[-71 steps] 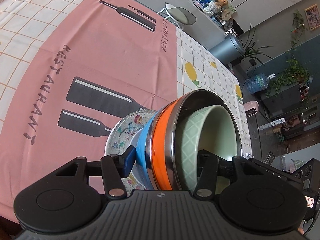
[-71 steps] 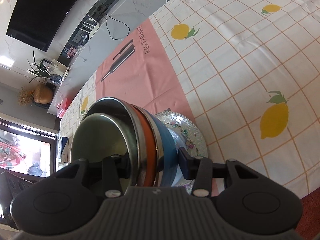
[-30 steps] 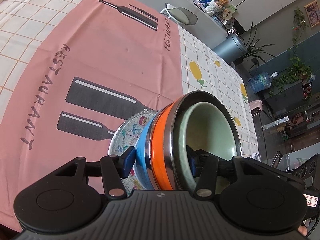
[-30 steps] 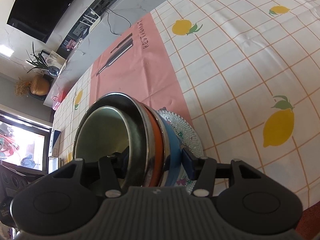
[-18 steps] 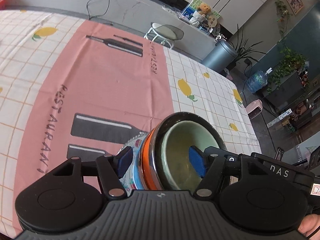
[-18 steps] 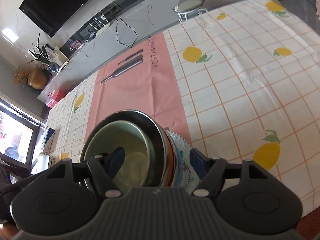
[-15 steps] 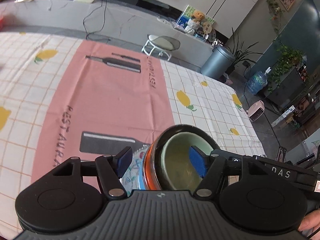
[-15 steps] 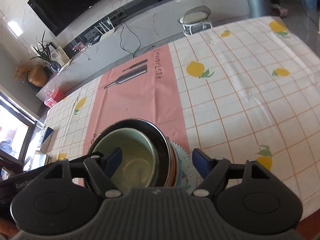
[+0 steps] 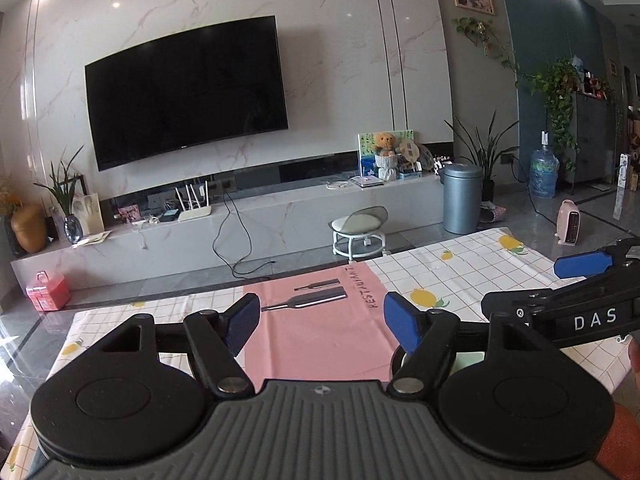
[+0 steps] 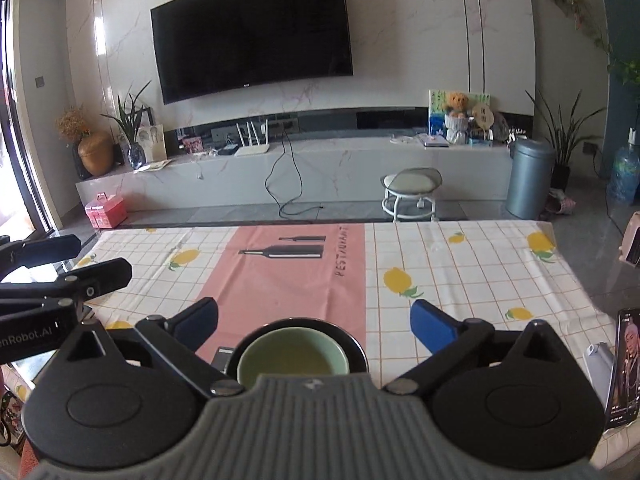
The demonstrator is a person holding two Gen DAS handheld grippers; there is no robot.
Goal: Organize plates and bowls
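A pale green bowl [image 10: 292, 356] sits nested in a steel bowl [image 10: 356, 346] on the table, just below and in front of my right gripper [image 10: 316, 326]. That gripper's jaws are opening wide above the stack and touch nothing. The lower bowls and the plate are hidden behind the gripper's body. In the left wrist view, only a sliver of the steel rim [image 9: 394, 360] and of the green bowl [image 9: 468, 360] shows under my left gripper [image 9: 320, 326]. Its jaws are also opening, with nothing between them. Each gripper appears in the other's view: right gripper [image 9: 560, 284], left gripper [image 10: 72, 260].
The table [image 10: 460, 280] wears a lemon-check cloth with a pink runner [image 10: 280, 280] down the middle. A phone on a stand [image 10: 624, 368] is at the table's right edge. Beyond the table are a small stool [image 10: 412, 188], a TV bench and a wall TV.
Both grippers let go of the bowl stack, opened wide, rose and rolled upright. The views swung from looking down on the table to looking level at the TV wall.
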